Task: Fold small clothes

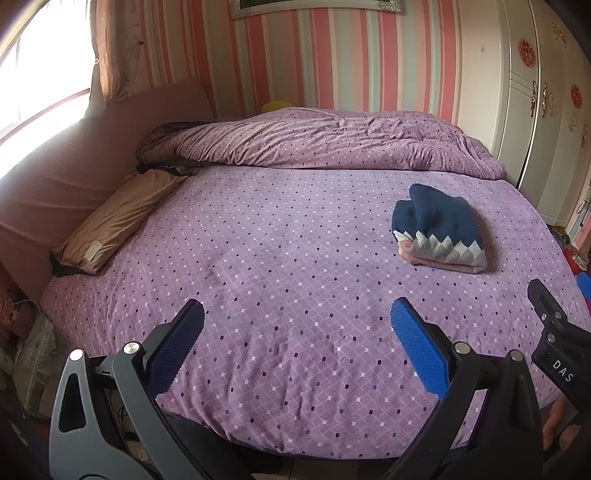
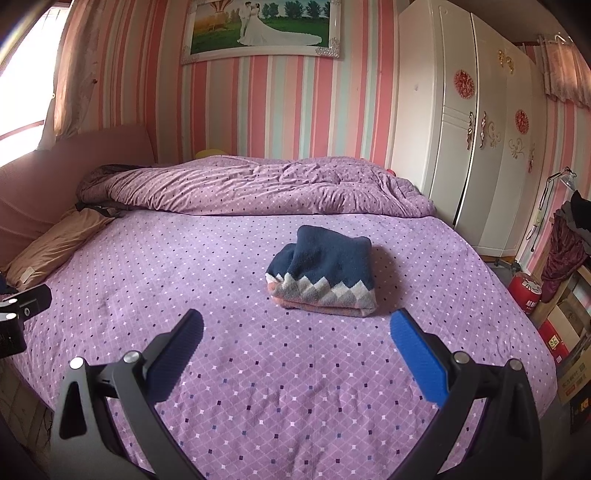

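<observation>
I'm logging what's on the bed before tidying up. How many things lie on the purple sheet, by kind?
Folded knit garment, navy with a grey-and-white zigzag band and pink edge: 1
Bunched purple quilt along the far side: 1
Tan pillow by the headboard: 1
Total: 3
Both claws, left and right, are open above the sheet and hold nothing.

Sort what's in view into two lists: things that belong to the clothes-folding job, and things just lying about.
Belongs to the job:
- folded navy sweater on the purple bedspread
- left hand-held gripper, open
- right hand-held gripper, open

Just lying about:
- rumpled purple duvet
- tan pillow
- white wardrobe
- framed photo
- red canister
</observation>
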`<state>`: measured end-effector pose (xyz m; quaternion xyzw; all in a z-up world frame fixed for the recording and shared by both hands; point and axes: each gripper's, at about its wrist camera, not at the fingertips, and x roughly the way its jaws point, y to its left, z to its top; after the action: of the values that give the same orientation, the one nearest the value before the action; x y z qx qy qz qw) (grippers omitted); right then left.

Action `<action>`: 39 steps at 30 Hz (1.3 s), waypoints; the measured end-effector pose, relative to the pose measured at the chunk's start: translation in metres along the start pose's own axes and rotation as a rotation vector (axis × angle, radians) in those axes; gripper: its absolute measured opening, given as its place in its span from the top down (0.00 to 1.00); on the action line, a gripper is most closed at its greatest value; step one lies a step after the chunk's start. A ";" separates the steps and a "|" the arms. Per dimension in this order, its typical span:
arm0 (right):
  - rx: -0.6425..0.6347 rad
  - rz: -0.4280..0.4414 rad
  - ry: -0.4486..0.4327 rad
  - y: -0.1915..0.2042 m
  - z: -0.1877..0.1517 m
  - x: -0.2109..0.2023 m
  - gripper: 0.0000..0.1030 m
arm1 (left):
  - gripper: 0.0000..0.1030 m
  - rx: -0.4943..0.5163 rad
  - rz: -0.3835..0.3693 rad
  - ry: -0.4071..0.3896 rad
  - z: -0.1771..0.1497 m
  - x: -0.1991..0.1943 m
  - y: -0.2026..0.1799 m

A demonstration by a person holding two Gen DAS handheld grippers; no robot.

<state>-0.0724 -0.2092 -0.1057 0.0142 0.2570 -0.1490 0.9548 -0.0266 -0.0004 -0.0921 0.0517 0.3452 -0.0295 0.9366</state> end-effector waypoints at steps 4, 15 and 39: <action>0.000 0.002 0.001 0.000 0.000 0.000 0.02 | 0.03 0.005 0.000 -0.002 -0.001 0.000 -0.001; -0.006 -0.002 0.001 0.001 0.000 0.000 0.02 | 0.03 0.014 0.009 -0.011 -0.002 -0.001 -0.001; -0.015 -0.020 -0.010 0.008 0.001 -0.003 0.02 | 0.03 0.035 -0.027 -0.092 -0.005 -0.021 -0.004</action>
<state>-0.0720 -0.2008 -0.1039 0.0036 0.2534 -0.1566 0.9546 -0.0465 -0.0031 -0.0823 0.0619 0.3019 -0.0507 0.9500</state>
